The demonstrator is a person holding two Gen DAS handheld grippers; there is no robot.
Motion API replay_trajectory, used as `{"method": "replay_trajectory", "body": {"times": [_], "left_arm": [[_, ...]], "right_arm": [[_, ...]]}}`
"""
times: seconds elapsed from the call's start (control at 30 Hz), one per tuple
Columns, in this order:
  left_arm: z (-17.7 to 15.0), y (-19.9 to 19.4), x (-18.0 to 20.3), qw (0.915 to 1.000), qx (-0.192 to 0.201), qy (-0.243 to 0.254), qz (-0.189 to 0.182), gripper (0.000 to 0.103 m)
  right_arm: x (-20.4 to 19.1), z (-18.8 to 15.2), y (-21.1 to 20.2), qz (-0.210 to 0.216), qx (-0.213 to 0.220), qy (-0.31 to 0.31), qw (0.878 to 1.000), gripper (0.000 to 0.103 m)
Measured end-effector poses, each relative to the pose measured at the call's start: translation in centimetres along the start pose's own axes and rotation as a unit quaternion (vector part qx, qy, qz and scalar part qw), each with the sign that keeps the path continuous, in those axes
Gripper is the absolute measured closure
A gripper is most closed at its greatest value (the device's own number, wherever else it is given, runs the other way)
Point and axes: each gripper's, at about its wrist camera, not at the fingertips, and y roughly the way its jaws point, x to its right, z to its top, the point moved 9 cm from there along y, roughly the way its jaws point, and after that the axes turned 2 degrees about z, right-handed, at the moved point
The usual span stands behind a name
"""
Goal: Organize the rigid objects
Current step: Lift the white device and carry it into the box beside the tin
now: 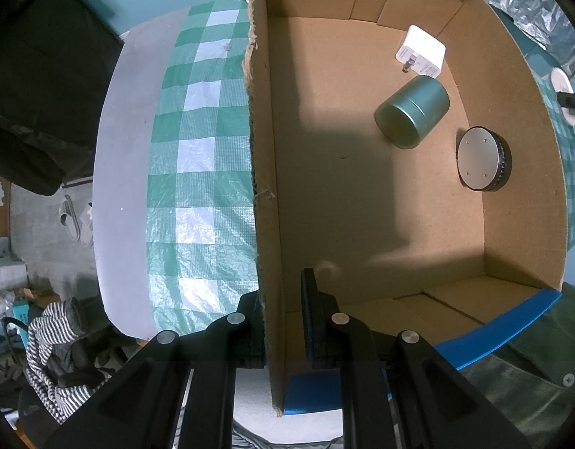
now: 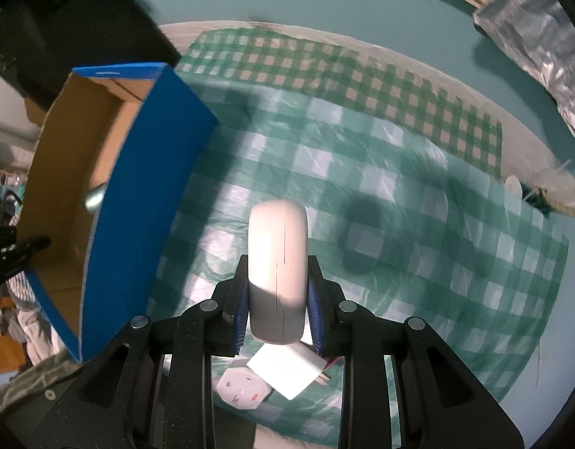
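My left gripper (image 1: pixel 282 318) is shut on the near wall of a blue cardboard box (image 1: pixel 265 187), one finger inside and one outside. Inside the box lie a white charger (image 1: pixel 422 50), a green metal tin (image 1: pixel 413 112) on its side and a round silver disc (image 1: pixel 480 159). My right gripper (image 2: pixel 278 299) is shut on a white rounded case (image 2: pixel 278 262) and holds it above the checked cloth, to the right of the box (image 2: pixel 145 202). Below it on the cloth lie a white square block (image 2: pixel 285 372) and a white plug adapter (image 2: pixel 240 393).
A green and white checked cloth (image 2: pixel 399 205) covers the round table. A silver foil bag (image 2: pixel 531 37) lies at the far right. Striped clothing (image 1: pixel 55 359) and shoes (image 1: pixel 78 220) are on the floor left of the table.
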Motion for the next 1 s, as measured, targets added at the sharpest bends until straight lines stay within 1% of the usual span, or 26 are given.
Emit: {"method": "replay_trajectory", "body": {"times": [0.33,0.63,0.8,1.0], "left_arm": [[0.3,-0.1,0.1,1.0000,0.001,0.003,-0.003,0.091],[0.5,-0.3,0.1,1.0000,0.005,0.002,-0.005,0.090],[0.5,-0.3,0.0,1.0000,0.007,0.001,-0.006,0.091],[0.5,-0.3,0.0,0.9999,0.008,0.000,-0.007,0.091]], "right_arm": [[-4.7,2.1,-1.9,0.008,0.013,-0.060,0.998,0.078],[-9.3,4.6,-2.1,0.019,0.016,-0.113,0.993,0.078],[-11.8,6.1,-1.7,0.022,0.016,-0.139,0.990,0.078],[-14.3,7.2,-0.2,0.024,0.002,-0.167,0.986,0.078]]}}
